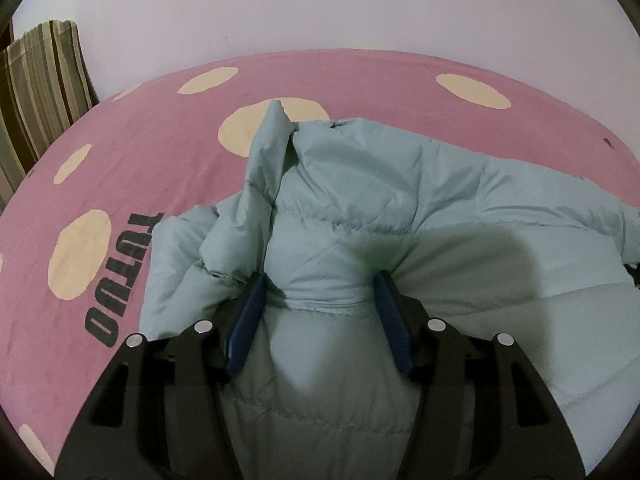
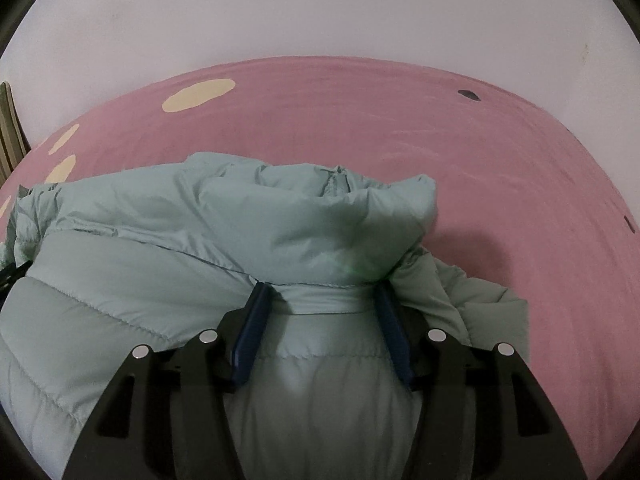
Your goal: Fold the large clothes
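While both tongs (image 1: 320,286) (image 2: 320,296) clench jacket (image 1: 400,200) folds, only the left view shows lettering (image 1: 124,276).

One jacket (image 1: 360,200), two tongs (image 1: 320,284)

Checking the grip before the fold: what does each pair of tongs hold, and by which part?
Both hold the light blue puffer jacket: the left tongs and the right tongs each pinch a bunched fold of its quilted fabric, at opposite ends. Which edge is unclear.
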Available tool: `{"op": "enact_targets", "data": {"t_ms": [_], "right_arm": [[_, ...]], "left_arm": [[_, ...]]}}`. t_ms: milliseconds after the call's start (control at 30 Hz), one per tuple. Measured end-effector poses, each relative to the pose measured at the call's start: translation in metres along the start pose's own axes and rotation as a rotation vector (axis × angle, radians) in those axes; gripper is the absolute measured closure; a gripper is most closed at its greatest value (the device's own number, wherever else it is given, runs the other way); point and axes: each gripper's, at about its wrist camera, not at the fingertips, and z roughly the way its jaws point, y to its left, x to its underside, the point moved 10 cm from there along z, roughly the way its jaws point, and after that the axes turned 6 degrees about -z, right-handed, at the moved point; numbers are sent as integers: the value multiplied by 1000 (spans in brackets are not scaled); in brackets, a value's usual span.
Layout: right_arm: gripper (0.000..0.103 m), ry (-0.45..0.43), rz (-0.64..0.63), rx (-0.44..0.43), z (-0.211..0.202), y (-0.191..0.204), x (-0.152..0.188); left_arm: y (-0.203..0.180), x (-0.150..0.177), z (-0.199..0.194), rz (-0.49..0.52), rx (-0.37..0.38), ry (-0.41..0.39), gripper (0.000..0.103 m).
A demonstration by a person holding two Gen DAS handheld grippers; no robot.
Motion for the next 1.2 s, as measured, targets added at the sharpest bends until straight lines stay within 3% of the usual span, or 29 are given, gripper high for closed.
{"op": "enact_targets", "data": {"t_ms": [100,167,233,400,567,667,867,1067,1167,1200], "right_arm": [[47,-5,-1,21,-11,2,-4],[46,-15,20,4,-31,0,-4],[38,-38,33,-9,-51,-2,-2],[32,-60,55,-26,-92,-12,24],[30,-19,98,-20,-102,-30,60],[29,26,160,-51,-92,-39,74],[20,75,232,-85,-71,-43,86],[16,88,241,-84,-57,-38,92],[20,86,231,-64,-57,-38,94],[26,81,229,-65,-57,-35,93]], "left_arm": [[3,-4,-13,20,-24,-11,43],[9,-2,-25,9,-25,-5,35],[19,2,-42,-20,-10,-8,20],[53,22,-81,-117,1,-26,12],[89,47,-86,-166,-10,19,12],[97,59,-75,-204,26,85,11],[87,69,-57,-235,82,143,8],[78,74,-49,-204,66,131,8],[75,75,-50,-207,65,127,18],[70,74,-52,-195,67,120,27]]}}
